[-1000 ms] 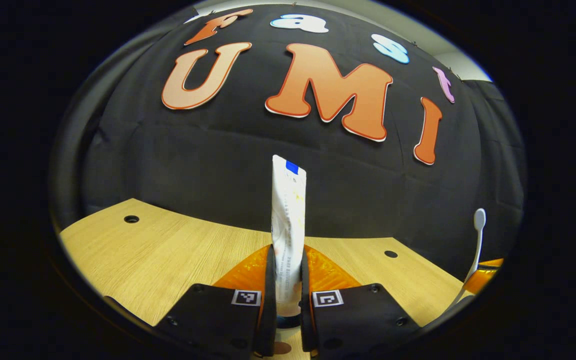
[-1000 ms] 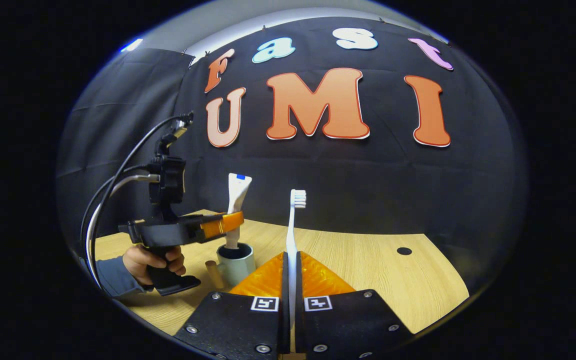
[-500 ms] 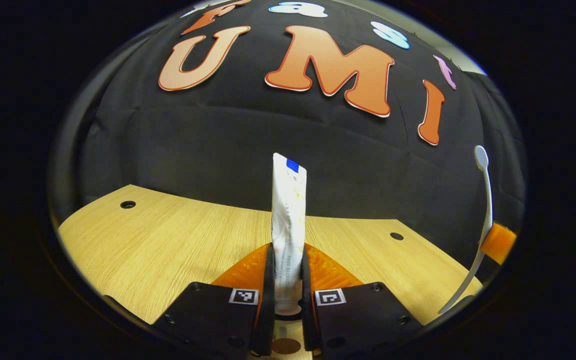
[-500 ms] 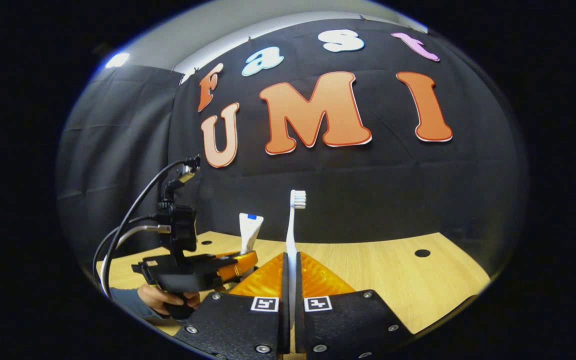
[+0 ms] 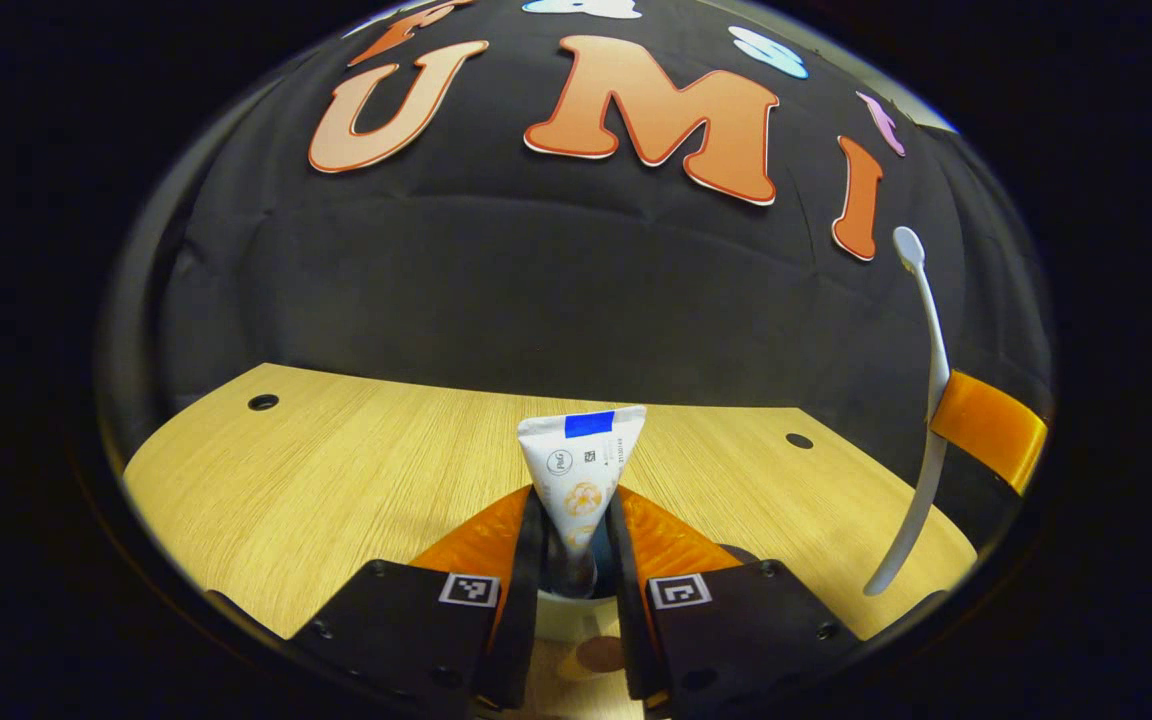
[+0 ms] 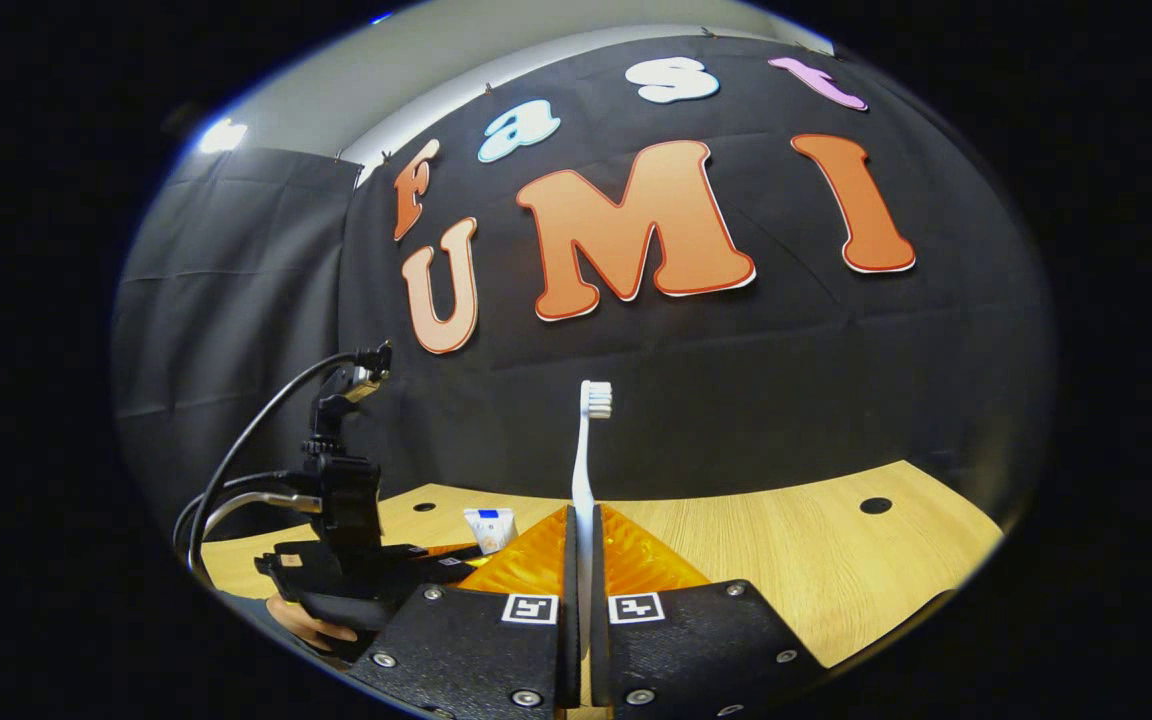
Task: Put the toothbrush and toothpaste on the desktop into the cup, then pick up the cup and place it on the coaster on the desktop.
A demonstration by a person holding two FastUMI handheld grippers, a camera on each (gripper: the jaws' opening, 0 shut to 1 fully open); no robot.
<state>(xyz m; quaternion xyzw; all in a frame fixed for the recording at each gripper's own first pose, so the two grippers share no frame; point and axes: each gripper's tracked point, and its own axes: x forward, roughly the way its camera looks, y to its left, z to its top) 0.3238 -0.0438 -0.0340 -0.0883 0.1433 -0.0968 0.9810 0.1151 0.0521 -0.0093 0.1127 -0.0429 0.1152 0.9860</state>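
The white toothpaste tube (image 5: 581,470) stands low between my left gripper (image 5: 578,500) fingers, its flat face towards the camera and its lower end inside the pale cup (image 5: 561,612) below. The jaws stand a little apart and do not press on the tube. My right gripper (image 6: 583,512) is shut on the white toothbrush (image 6: 586,440), which points straight up, bristles on top. In the left gripper view the toothbrush (image 5: 921,400) and an orange finger (image 5: 986,430) hang at the right. The tube's top (image 6: 489,525) shows beside the left gripper (image 6: 416,565).
The wooden table (image 5: 336,470) has small dark holes (image 5: 262,402) near its back edge. A brown round piece (image 5: 601,655) lies by the cup, and a dark round shape (image 5: 736,552) lies behind my left gripper's right finger. A hand (image 6: 311,630) holds the left gripper.
My left gripper has opened slightly and the toothpaste has dropped down into the cup, turning its flat face to the camera. The right gripper has risen with the toothbrush.
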